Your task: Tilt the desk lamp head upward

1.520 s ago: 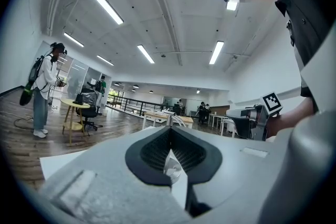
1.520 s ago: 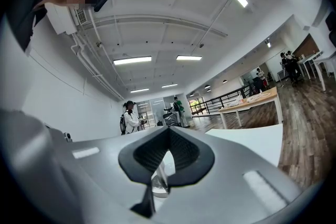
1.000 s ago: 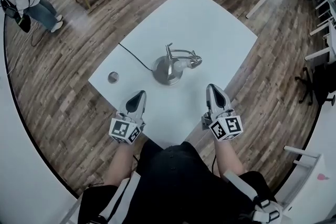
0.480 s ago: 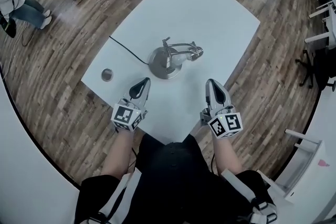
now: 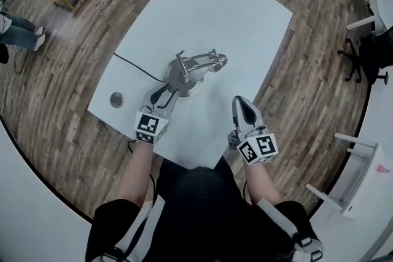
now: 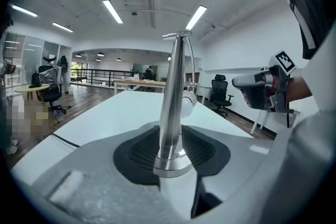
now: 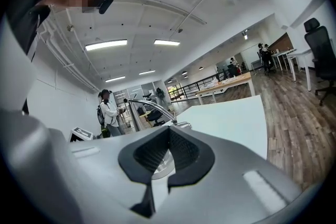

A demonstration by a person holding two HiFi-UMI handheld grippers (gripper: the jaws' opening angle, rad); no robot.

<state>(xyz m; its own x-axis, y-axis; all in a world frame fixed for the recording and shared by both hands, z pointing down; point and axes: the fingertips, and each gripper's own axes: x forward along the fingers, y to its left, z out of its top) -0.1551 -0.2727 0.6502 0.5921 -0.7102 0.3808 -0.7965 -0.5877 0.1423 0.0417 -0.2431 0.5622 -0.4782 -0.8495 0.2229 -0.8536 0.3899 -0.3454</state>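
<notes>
Standing just left of centre in the head view, the desk lamp [image 5: 184, 73] points its head [image 5: 216, 61] rightward over the white desk [image 5: 227, 9]. The left claw [image 5: 163, 95] has come in from the lower left. Its jaws have just been opening and straddle the upright post [image 6: 172, 97] without pinching it. The right claw [image 5: 241, 106], lower right, is closed and empty. Bracing looks imminent; tilting has not begun.

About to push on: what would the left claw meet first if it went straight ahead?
Most likely the lamp post, dead ahead in the gap between the left claw's jaws, which have just been opening. Nothing is gripped. Whether its tips would touch the base first is unclear.
</notes>
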